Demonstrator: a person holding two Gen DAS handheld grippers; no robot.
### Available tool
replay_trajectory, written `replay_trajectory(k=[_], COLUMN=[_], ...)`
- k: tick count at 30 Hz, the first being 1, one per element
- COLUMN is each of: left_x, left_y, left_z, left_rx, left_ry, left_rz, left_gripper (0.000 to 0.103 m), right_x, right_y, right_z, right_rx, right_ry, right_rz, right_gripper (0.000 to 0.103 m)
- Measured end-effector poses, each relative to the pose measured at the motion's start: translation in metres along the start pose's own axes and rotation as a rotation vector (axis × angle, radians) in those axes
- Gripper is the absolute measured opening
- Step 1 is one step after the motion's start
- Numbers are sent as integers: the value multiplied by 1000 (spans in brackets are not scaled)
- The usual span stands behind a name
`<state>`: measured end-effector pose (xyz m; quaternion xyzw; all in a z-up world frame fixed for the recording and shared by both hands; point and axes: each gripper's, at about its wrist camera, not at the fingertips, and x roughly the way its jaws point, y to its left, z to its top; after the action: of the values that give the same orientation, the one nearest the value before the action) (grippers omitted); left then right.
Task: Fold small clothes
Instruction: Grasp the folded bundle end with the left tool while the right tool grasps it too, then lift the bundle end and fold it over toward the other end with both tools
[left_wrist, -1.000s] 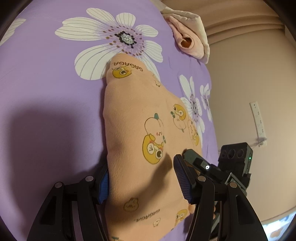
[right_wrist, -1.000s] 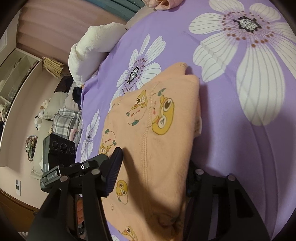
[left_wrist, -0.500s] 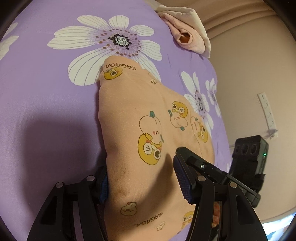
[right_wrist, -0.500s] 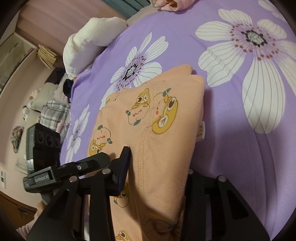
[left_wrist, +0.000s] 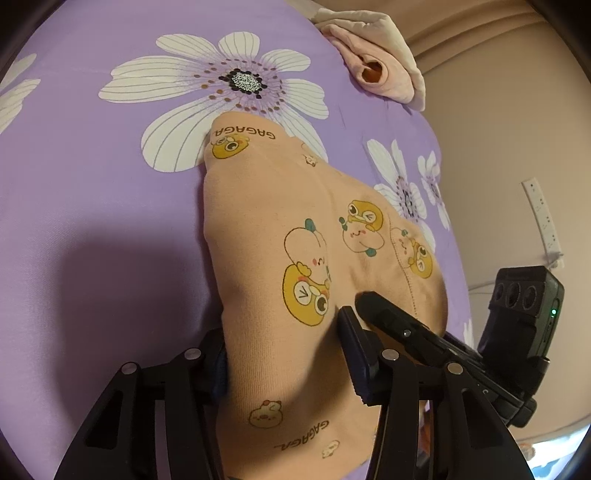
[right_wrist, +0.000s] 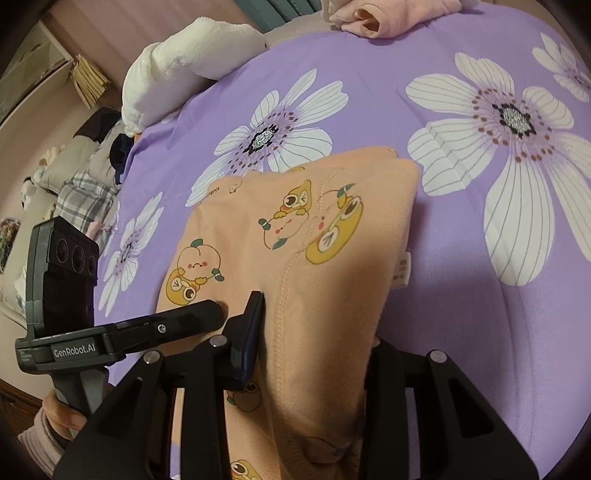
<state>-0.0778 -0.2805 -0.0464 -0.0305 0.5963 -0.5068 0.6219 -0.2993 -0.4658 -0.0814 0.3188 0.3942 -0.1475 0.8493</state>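
Purple bedding (left_wrist: 92, 221) printed with big white flowers fills both wrist views, with beige wall beyond its far edge. On it lies the peach garment (left_wrist: 295, 229), patterned with yellow cartoon ducks and "GAGAGA" lettering, its near end raised into the two grippers.

Seen from the left wrist, the left gripper (left_wrist: 284, 354) has a thick fold of that cloth between its jaws; they have just been closing, and both blue pads now sit against the fabric, pinching it. Past the jaw on the picture's right, the right gripper's black finger and camera block lie on the same cloth, just beside it.

Seen from the right wrist, the right gripper (right_wrist: 317, 347) likewise has its jaws drawn in on a bunched ridge of the garment (right_wrist: 295, 236), and they too have just been closing. Beyond its tips the garment spreads flat. Off its left-hand jaw sits the left gripper (right_wrist: 218, 310), held by a hand (right_wrist: 62, 413). Far ahead lie a pink folded cloth (right_wrist: 373, 14) and a white plush item (right_wrist: 184, 62).
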Motion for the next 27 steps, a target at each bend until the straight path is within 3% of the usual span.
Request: replay_trajectory(k=[12, 27], left_x=[-1, -21], left_y=[-7, -14], left_z=[-4, -16], left_rx=[26, 71], left_ry=[-16, -58], left_rz=[73, 68], left_gripper=[39, 33], right_x=[-6, -30], right_y=[18, 57], right_z=[-5, -19], right_rx=[-69, -186], right_ry=[-47, -133], right_rz=[-58, -98], right_gripper=[27, 25])
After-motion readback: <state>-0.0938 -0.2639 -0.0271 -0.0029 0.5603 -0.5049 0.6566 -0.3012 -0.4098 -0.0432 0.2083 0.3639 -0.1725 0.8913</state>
